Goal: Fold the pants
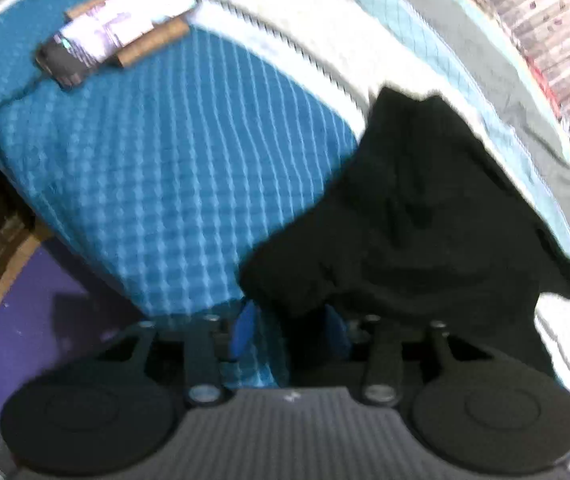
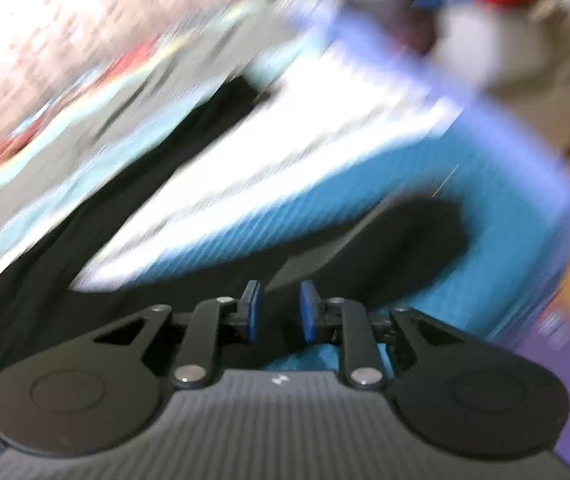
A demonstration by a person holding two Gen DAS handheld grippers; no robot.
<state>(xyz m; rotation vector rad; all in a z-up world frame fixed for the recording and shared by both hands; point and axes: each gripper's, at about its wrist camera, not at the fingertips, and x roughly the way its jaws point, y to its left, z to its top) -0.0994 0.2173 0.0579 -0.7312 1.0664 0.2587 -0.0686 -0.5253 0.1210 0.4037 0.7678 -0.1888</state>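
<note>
Lying bunched on the bed's blue quilt (image 1: 157, 152), the black pants (image 1: 425, 208) look only partly folded (edges uneven). Left claw (image 1: 291, 326) and right claw (image 2: 279, 310) stand spread, pinching nothing; squaring remains.

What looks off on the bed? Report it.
The black pants lie crumpled in a heap on the teal bedspread, not flat, with one edge draped over a finger of the left gripper.
</note>
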